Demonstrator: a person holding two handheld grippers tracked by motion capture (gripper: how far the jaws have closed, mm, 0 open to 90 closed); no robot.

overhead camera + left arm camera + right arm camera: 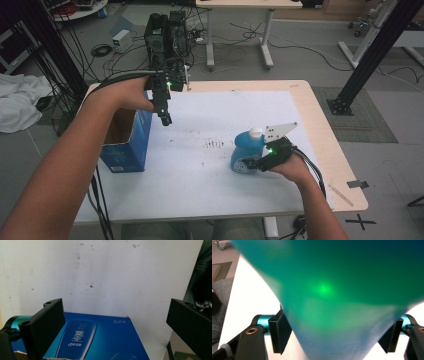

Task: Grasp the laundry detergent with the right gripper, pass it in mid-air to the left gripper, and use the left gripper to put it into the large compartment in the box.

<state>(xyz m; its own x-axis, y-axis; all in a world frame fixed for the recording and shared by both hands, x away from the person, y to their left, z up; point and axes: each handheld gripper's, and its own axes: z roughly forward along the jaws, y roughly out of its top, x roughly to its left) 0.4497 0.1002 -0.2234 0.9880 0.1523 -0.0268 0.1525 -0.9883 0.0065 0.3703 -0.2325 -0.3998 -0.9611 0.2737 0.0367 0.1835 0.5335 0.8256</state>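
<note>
Left gripper view — blue box (100, 340) reads "5.0" beside unreadable characters.

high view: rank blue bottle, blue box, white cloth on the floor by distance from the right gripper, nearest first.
1. blue bottle: between the jaws of the right gripper, on the table's right part.
2. blue box: across the table at its left edge.
3. white cloth: on the floor, far left, beyond the table.
</note>
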